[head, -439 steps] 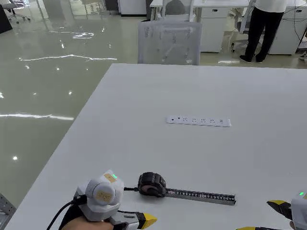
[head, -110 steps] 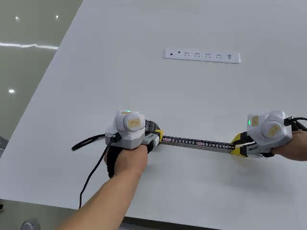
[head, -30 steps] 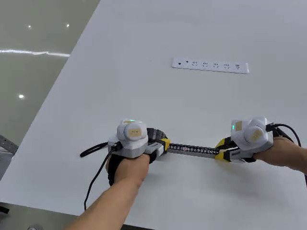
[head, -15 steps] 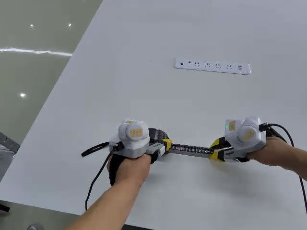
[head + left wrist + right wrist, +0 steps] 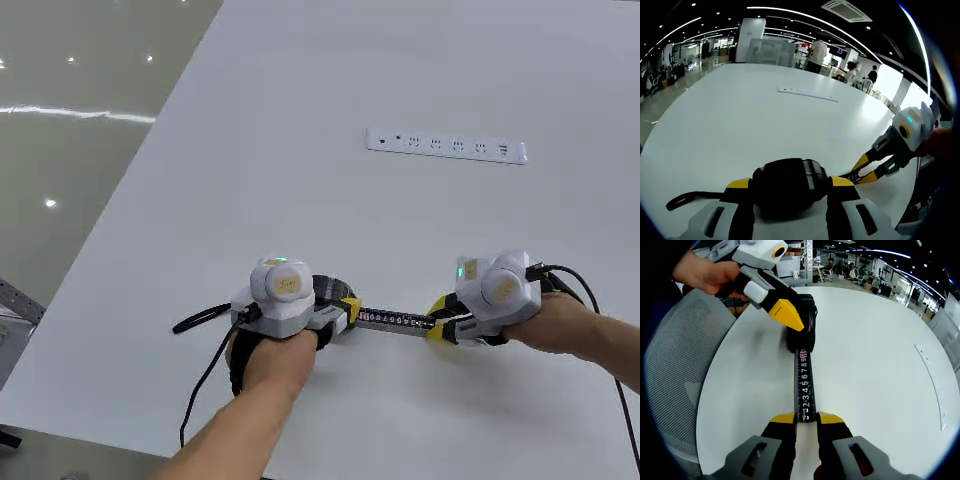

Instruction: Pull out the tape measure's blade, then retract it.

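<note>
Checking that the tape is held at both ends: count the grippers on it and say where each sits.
2. The left gripper clamps the tape measure's black case; the right gripper is shut on the blade at its free end.

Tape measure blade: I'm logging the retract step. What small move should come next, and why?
Probably ease the right tool toward the case, which the left tool clamps: the blade between them has shortened, yet a short stretch is out.

Black round tape measure (image 5: 327, 288) on white desk (image 5: 400, 70); dark numbered blade (image 5: 395, 320) partly out, straight, flat along desk.
</note>
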Available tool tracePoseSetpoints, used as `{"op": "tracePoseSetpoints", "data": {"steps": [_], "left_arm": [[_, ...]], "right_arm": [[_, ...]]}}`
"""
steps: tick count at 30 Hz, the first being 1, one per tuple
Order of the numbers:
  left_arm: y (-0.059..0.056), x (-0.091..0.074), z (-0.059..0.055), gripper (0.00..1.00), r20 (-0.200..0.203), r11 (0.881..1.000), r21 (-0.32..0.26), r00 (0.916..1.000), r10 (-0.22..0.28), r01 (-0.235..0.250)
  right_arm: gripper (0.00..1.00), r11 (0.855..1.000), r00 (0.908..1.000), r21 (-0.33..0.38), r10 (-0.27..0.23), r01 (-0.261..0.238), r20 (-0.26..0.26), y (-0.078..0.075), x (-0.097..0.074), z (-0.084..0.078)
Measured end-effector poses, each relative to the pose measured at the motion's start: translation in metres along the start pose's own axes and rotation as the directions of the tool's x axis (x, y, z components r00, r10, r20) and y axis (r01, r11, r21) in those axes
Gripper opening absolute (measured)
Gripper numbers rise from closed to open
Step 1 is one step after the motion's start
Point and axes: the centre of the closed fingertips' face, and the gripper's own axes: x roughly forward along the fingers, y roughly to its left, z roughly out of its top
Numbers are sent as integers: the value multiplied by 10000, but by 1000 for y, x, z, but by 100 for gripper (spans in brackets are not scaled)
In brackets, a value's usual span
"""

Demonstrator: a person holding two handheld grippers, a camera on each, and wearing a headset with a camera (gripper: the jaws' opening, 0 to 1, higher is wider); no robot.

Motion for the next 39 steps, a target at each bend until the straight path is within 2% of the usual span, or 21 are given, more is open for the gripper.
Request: {"op": "tracePoseSetpoints", "data": {"steps": [29,39], "left_arm": [[1,0,1,54,27,9998,-206,10000,-77,77],[1,0,1,54,-10,9997,-176,9999,-159,159]], "right_arm": [[12,9998,9996,-132,121,-118,239,-3,23,34],[12,9995,9991,-262,157,-147,394,2,29,43]]}}
